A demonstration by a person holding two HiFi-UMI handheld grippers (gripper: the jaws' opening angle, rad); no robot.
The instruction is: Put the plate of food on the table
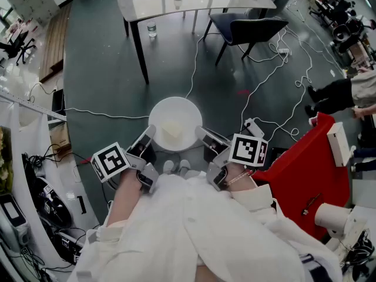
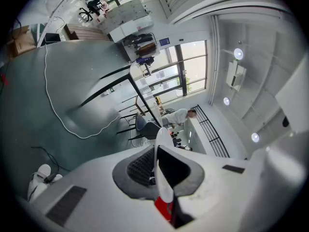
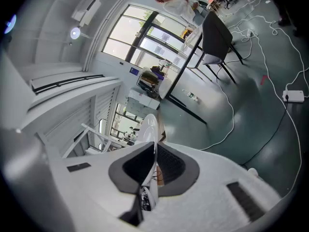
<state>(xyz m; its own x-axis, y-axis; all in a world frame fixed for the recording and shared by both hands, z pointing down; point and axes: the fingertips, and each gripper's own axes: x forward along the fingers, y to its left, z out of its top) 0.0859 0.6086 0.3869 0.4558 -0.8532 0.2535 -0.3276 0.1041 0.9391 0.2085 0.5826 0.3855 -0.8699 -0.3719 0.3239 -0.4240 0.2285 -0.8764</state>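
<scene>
- Pinching with the left gripper (image 1: 147, 137), fingers (image 2: 140, 168) closed narrow on the left rim of the plate (image 1: 176, 111).
- Doing likewise with the right gripper (image 1: 204, 137), fingers (image 3: 171, 166) clamped thin on the right rim.
- Holding the plate about level between both, in the air over the green floor (image 1: 106, 75), pale food (image 1: 170, 131) at its middle.
- Standing well apart from the table (image 1: 170, 2) ahead; chair (image 1: 249, 28) beside it, bottle (image 1: 152, 28) by its leg, white cable (image 1: 106, 114) across the floor.
</scene>
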